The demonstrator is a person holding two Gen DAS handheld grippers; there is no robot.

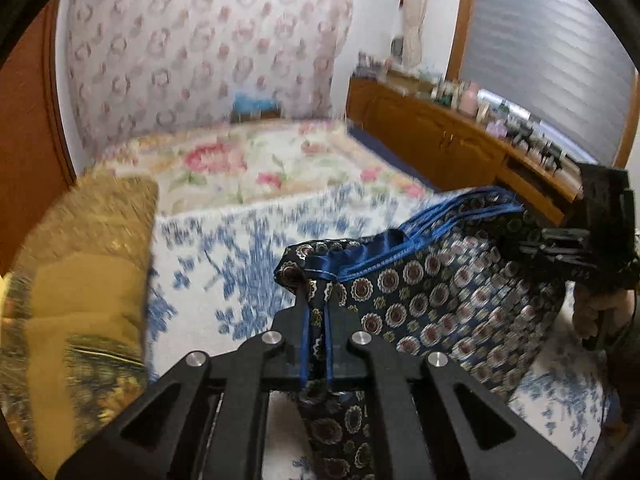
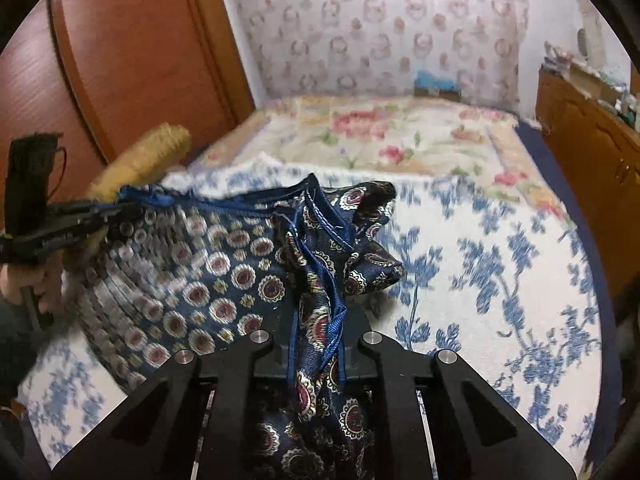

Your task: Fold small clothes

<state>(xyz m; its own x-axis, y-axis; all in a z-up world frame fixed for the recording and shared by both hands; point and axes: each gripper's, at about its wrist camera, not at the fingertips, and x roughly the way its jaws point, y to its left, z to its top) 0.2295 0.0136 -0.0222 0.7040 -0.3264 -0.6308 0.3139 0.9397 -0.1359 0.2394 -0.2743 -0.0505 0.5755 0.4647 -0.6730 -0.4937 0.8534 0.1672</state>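
Hanging between the two claws, a navy patterned garment (image 1: 440, 296) with medallion print and bright blue trim is lifted above the blue-and-white floral sheet (image 1: 224, 248); whether its lower edge touches the sheet cannot be told.

Left claw (image 1: 316, 344): clenched on one bunched corner of the garment. Blue piping runs down between the fingers, and cloth spills below them toward the camera. In the right wrist view the same claw (image 2: 120, 210) shows at the garment's left end, pinching the top hem, with a hand (image 2: 28, 280) wrapped around its handle.

Right claw (image 2: 316, 344): clenched on the opposite corner. A crumpled fold of cloth and a loop of blue trim rise above the fingers. In the left wrist view it (image 1: 528, 236) grips the garment's right end, hem gathered in pleats at the pinch. The person's right hand (image 1: 600, 312) shows beneath it.

Top hem stretches roughly level from one claw to the other; the body of the garment sags below it. Much of the cloth is motion-blurred.

Beyond the garment, a pink-flowered cover (image 1: 240, 168) lies on the bed past the floral sheet. A mustard-gold cushion (image 1: 84, 280) sits left of the garment. A wooden cabinet (image 1: 440, 136) stands to the garment's right, small items crowded on top.
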